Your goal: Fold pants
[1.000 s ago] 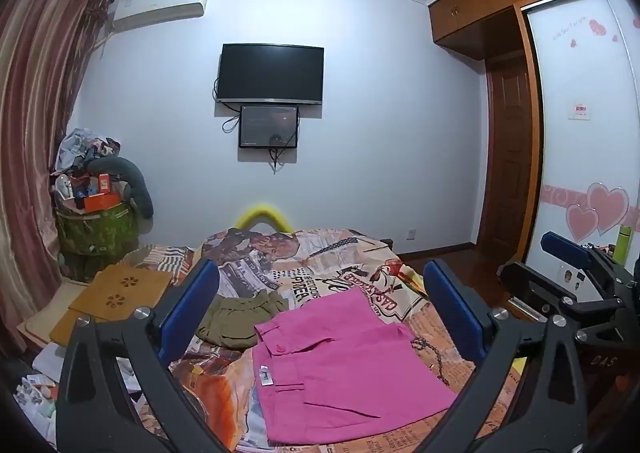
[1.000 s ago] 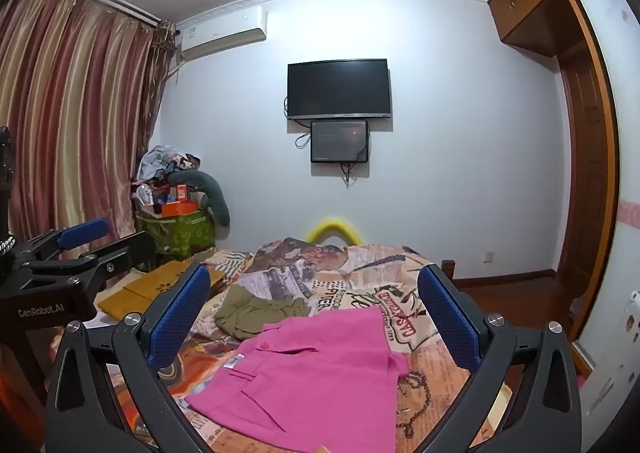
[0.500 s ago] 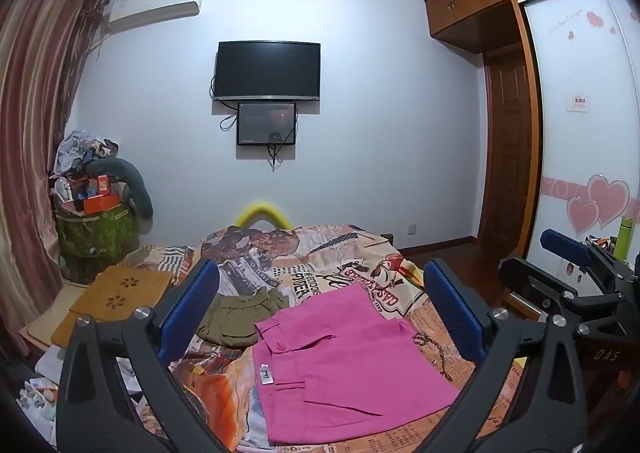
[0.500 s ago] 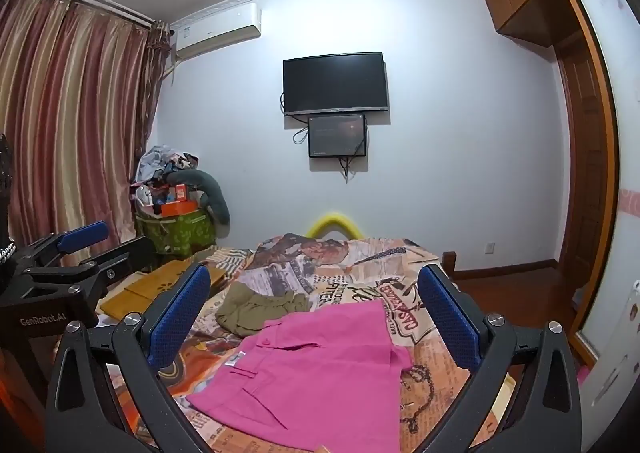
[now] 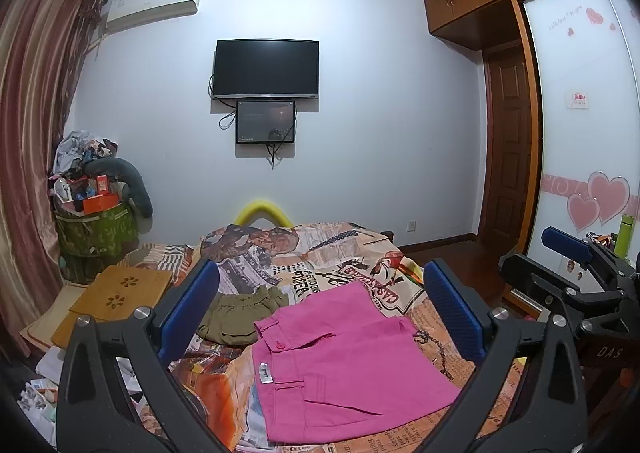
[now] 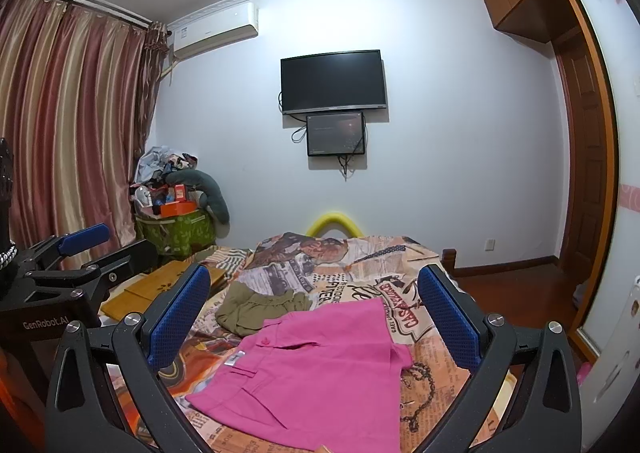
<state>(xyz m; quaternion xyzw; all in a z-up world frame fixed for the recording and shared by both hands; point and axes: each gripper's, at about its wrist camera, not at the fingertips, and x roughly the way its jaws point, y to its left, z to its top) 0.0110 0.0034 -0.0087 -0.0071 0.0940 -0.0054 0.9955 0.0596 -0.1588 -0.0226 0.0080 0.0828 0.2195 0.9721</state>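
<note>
Newsprint-patterned bedcover [image 5: 320,253] spreads across the bed, its far edge meeting the white wall under the wall-mounted television [image 5: 267,68]. Bare printed cover shows beyond and to the right of the pink pants [image 5: 344,357], which lie flat, waistband to the left, partly folded, near the bed's near edge. Just beyond their waistband sits a crumpled olive garment [image 5: 240,313], touching or nearly so. The left gripper [image 5: 320,309] hangs above the pants with jaws wide apart, holding nothing; the right gripper [image 6: 314,309] does likewise. The left view alone shows the heart-decorated wardrobe door [image 5: 580,133] and the right gripper at its right edge; the right view alone shows the full striped curtains [image 6: 72,125].
</note>
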